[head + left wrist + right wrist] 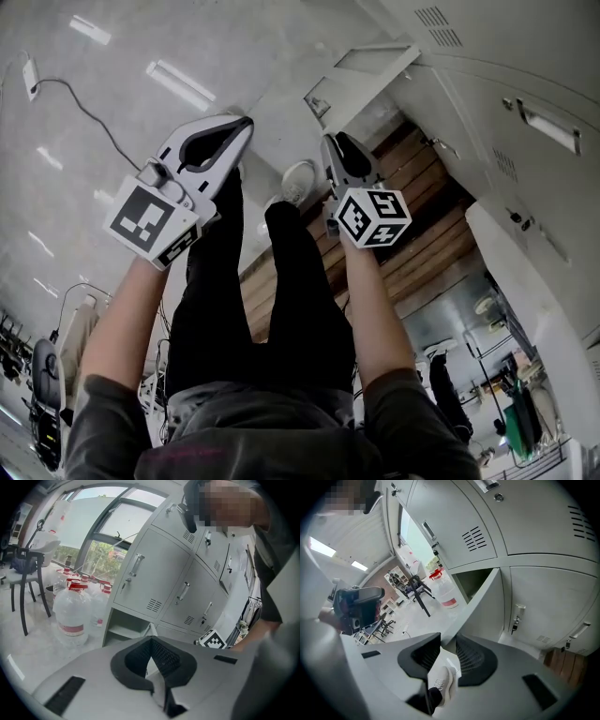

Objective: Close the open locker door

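Head view looks down past the person's grey top and black trousers to a white shoe on the pale floor. Both forearms reach forward, each with a marker cube at its near end.

The left gripper is on the left. In the left gripper view its jaws meet at the tips, with nothing between them. The right gripper is just to its right. In the right gripper view its jaws stand a little apart, and only the shoe and the floor show through the gap, so it holds nothing.

Just beyond the right gripper's tips is the locker door, swung out from the bank of grey lockers on the right. In the right gripper view the door is nearly edge-on and runs from close ahead of the jaws back to its compartment. Whether the jaws touch the door cannot be told. The left gripper view places that compartment in the bottom row, at the left end of the bank, with a shelf inside. The other doors there are closed.

Farther off, left of the lockers, large water jugs with red caps stand on the floor. A black chair stands left of them, and a tall window is behind.
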The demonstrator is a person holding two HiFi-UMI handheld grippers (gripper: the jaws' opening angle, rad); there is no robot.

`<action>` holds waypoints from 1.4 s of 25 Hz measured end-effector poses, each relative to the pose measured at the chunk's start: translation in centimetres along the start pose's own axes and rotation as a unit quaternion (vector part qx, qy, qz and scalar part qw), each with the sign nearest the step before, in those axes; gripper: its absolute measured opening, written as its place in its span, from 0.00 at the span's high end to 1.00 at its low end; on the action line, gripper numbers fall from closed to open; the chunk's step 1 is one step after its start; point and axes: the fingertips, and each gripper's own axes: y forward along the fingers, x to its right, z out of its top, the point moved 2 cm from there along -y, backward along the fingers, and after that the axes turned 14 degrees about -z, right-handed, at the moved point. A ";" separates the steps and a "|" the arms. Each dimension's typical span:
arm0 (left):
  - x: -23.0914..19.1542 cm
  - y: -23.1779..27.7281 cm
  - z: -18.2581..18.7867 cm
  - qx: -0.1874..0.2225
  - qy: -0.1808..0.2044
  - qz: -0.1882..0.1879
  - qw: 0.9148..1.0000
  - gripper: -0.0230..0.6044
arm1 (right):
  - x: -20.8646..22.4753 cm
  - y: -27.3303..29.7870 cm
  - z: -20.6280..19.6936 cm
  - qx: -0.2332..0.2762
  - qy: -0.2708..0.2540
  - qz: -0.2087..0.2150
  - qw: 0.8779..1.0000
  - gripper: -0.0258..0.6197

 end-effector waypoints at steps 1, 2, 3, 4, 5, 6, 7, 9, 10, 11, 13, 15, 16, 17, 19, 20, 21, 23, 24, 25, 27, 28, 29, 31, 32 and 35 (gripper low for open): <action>-0.5 -0.2 0.2 0.002 -0.002 0.000 1.000 0.94 | -0.6 0.4 0.2 -0.001 0.001 0.000 1.000 0.78; -1.1 -0.5 0.4 0.004 -0.003 -0.001 1.000 0.94 | -1.1 0.9 0.5 -0.002 0.003 0.000 1.000 0.78; -1.6 -0.6 0.6 0.006 -0.004 -0.001 1.000 0.94 | -1.6 1.3 0.8 -0.002 0.005 -0.001 1.000 0.78; -2.1 -0.8 0.8 0.009 -0.006 -0.001 1.000 0.94 | -2.1 1.7 1.1 -0.002 0.007 -0.002 1.000 0.78; -2.7 -1.1 1.0 0.012 -0.008 -0.002 1.000 0.94 | -2.6 2.2 1.4 -0.001 0.006 -0.004 1.000 0.78; -3.2 -1.4 1.2 0.014 -0.011 -0.002 1.000 0.94 | -3.1 2.6 1.7 -0.002 0.006 -0.006 1.000 0.78; -3.7 -1.7 1.4 0.016 -0.013 -0.002 1.000 0.94 | -3.7 3.0 2.0 -0.002 0.005 -0.008 1.000 0.78; -5.0 -2.5 1.8 0.018 -0.017 -0.002 1.000 0.94 | -4.6 4.0 2.7 -0.004 0.007 -0.011 1.000 0.78; -5.7 -2.8 2.1 0.019 -0.018 -0.001 1.000 0.94 | -5.1 4.5 3.1 -0.005 0.006 -0.012 1.000 0.78; -6.4 -3.2 2.3 0.020 -0.019 0.000 1.000 0.94 | -5.6 5.0 3.5 -0.006 0.004 -0.014 1.000 0.78; -7.7 -3.9 2.7 0.019 -0.025 0.001 1.000 0.94 | -6.5 6.0 4.4 -0.008 -0.002 -0.015 1.000 0.78; -8.8 -4.5 3.0 0.016 -0.031 0.002 0.999 0.94 | -7.1 6.9 5.3 -0.007 -0.010 -0.018 1.000 0.81; -9.3 -4.6 3.3 0.019 -0.031 0.002 0.999 0.94 | -7.4 7.4 5.8 -0.006 -0.013 -0.019 1.000 0.82; -9.8 -4.8 3.7 0.023 -0.029 0.001 0.999 0.94 | -7.6 7.9 6.3 -0.005 -0.014 -0.020 1.000 0.82; -10.7 -5.0 4.3 0.026 -0.028 -0.002 0.999 0.94 | -8.0 8.8 7.3 -0.002 -0.014 -0.022 1.000 0.82; -11.1 -5.1 4.5 0.026 -0.028 -0.003 0.999 0.94 | -8.1 9.2 7.7 0.000 -0.014 -0.024 1.000 0.83; -11.6 -5.2 4.7 0.026 -0.030 -0.004 0.999 0.94 | -8.2 9.7 8.2 0.001 -0.014 -0.025 1.000 0.83; -12.4 -5.1 5.1 0.025 -0.031 -0.006 0.999 0.94 | -8.2 10.6 9.0 0.002 -0.018 -0.027 0.999 0.83; -12.9 -5.1 5.3 0.024 -0.032 -0.006 0.999 0.94 | -8.2 11.0 9.4 0.002 -0.021 -0.027 0.999 0.83; -13.3 -5.1 5.5 0.023 -0.032 -0.006 0.999 0.94 | -8.2 11.5 9.8 0.002 -0.023 -0.027 0.999 0.83; -14.1 -5.0 5.8 0.021 -0.032 -0.005 0.999 0.94 | -8.1 12.3 10.7 0.004 -0.022 -0.030 0.999 0.84; -14.5 -5.0 5.9 0.020 -0.033 -0.005 0.999 0.94 | -7.9 12.7 11.1 0.004 -0.021 -0.032 0.999 0.84; -14.8 -4.9 6.1 0.019 -0.035 -0.004 0.999 0.94 | -7.8 13.0 11.4 0.005 -0.019 -0.035 0.999 0.84; -15.5 -4.8 6.3 0.019 -0.036 -0.003 0.999 0.94 | -7.4 13.6 12.2 0.007 -0.017 -0.040 0.999 0.84; -15.8 -4.7 6.5 0.019 -0.037 -0.003 0.999 0.94 | -7.3 13.9 12.5 0.008 -0.016 -0.041 0.999 0.84; -16.8 -4.1 6.9 0.020 -0.037 -0.003 0.999 0.94 | -6.8 14.7 13.4 0.009 -0.017 -0.045 0.999 0.84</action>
